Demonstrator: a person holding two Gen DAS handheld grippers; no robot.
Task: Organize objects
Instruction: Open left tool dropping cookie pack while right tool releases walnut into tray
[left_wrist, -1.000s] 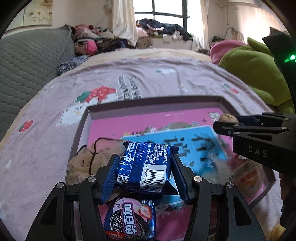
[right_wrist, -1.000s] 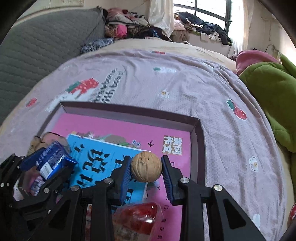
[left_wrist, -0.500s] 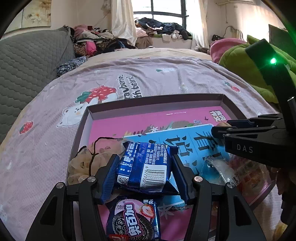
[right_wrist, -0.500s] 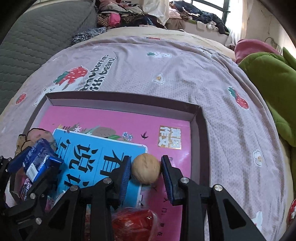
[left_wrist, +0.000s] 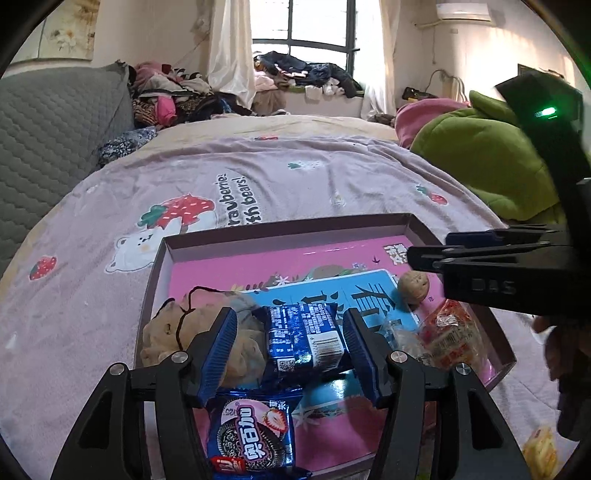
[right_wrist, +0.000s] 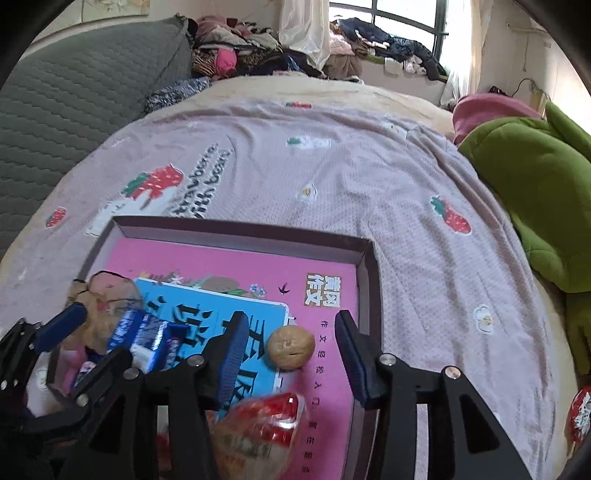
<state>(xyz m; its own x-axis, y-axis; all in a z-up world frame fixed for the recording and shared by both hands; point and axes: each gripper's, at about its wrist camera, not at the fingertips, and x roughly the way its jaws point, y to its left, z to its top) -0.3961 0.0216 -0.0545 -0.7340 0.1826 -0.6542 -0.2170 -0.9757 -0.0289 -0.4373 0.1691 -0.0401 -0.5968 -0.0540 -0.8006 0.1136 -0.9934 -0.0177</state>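
Spreading under everything is one lilac bedspread (left_wrist: 303, 184) printed with strawberries, with one grey quilted headboard (left_wrist: 55, 133) at nine o'clock, a clothes heap below the window at twelve, and one green duvet (left_wrist: 480, 162) at three. One shallow box (left_wrist: 280, 225) is lying on the bedspread, and two books are lining it: a pink one (right_wrist: 229, 262) underneath and a blue one (left_wrist: 332, 291) on top. Going left to right in the left wrist view, one beige plush toy (left_wrist: 166, 332) is sitting at the box's nine o'clock edge, two blue snack packs are lying around six o'clock, the barcode pack (left_wrist: 303, 336) and the strawberry cookie pack (left_wrist: 251, 432), then one walnut (right_wrist: 291, 349) and one red-and-clear wrapped snack (left_wrist: 447, 336) toward three. The left gripper (left_wrist: 290, 350) is pointing down into the box with its fingers spread either side of the barcode pack; the right pad is meeting the pack's edge while the left pad is standing clear. The right gripper (right_wrist: 291, 354) is tilting steeply down, and its jaws have just been opening, with the walnut lying loose on the books between them, touching neither pad.
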